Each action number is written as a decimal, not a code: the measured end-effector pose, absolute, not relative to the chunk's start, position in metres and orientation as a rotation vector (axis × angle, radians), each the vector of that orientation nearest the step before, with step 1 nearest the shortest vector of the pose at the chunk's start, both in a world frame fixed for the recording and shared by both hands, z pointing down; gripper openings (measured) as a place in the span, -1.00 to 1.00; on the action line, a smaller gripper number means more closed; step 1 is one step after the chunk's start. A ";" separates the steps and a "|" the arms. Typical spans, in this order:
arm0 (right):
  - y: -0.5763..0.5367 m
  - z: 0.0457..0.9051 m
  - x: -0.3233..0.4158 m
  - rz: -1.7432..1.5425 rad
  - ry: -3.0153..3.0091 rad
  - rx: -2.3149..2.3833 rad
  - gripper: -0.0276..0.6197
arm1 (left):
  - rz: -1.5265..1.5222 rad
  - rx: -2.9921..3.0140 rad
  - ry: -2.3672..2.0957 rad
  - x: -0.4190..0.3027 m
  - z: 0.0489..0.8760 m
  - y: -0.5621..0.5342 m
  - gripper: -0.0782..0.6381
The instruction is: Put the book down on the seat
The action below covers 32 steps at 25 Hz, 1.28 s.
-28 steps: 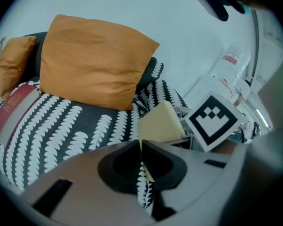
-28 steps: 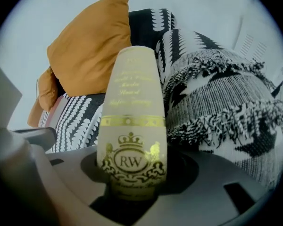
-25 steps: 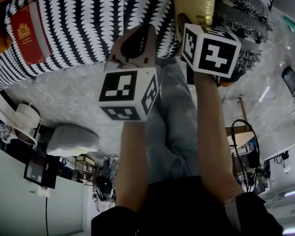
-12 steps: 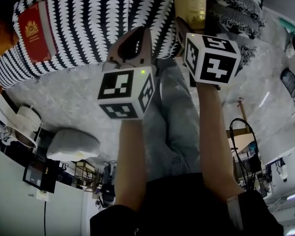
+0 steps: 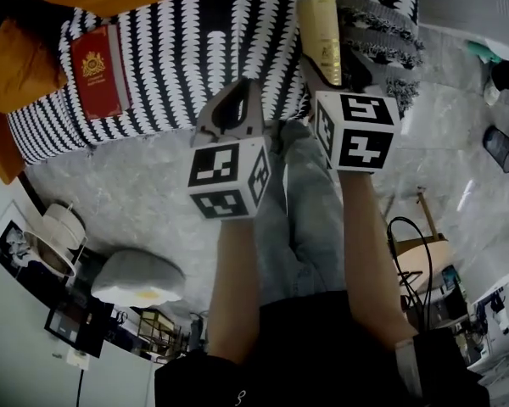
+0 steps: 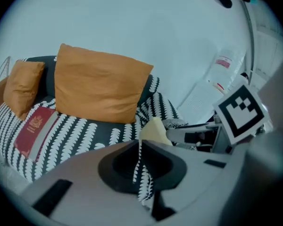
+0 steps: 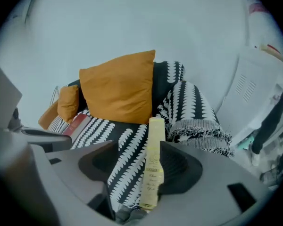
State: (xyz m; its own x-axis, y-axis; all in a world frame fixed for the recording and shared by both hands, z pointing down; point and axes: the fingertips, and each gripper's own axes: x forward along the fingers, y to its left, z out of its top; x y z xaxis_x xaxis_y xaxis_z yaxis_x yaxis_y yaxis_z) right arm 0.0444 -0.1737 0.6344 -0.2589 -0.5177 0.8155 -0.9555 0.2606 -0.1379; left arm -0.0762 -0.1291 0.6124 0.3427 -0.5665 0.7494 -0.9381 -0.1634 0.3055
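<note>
Yellow book [image 7: 153, 173] stands loose between the closing right tongs [image 7: 138, 143], while the left tongs [image 6: 139, 143] sit clenched, empty.

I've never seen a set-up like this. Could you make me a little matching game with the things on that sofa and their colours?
Things:
1. Big cushion
2. Book lying flat
3. Book standing on end
4. Fringed throw

Colours:
A. Pale yellow
B. Black and white
C. Orange
D. Dark red

Pairs: 1-C, 2-D, 3-A, 4-B
</note>
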 end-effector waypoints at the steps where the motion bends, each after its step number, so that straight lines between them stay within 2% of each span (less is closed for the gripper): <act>1: -0.173 0.625 0.042 0.866 -1.896 1.342 -0.10 | 0.616 1.847 -1.334 -0.079 0.606 -0.127 -0.71; 6: -0.172 0.572 0.035 0.815 -1.946 1.393 -0.27 | 0.566 1.868 -1.399 -0.086 0.563 -0.124 -0.71; 10: -0.173 0.529 0.034 0.739 -1.964 1.458 -0.57 | 0.499 1.933 -1.433 -0.084 0.521 -0.135 -0.71; 13: -0.168 0.498 0.034 0.720 -1.972 1.501 -0.65 | 0.450 1.956 -1.449 -0.083 0.491 -0.132 -0.71; 16: -0.156 0.463 0.032 0.692 -1.998 1.514 -0.81 | 0.418 1.955 -1.465 -0.083 0.464 -0.117 -0.71; 20: -0.152 0.413 0.024 0.665 -2.099 1.521 -0.88 | 0.316 2.000 -1.521 -0.080 0.418 -0.122 -0.71; 32: -0.144 0.256 0.025 0.474 -2.471 1.572 -0.89 | 0.090 2.383 -1.604 -0.049 0.250 -0.153 -0.75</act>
State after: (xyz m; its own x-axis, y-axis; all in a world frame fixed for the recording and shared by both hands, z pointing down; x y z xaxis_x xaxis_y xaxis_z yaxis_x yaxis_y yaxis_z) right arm 0.0252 -0.1444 0.2560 -0.4276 -0.8482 0.3126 -0.9037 0.3922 -0.1719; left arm -0.0488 -0.1530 0.2502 0.3860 -0.9009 0.1985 -0.9174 -0.3524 0.1847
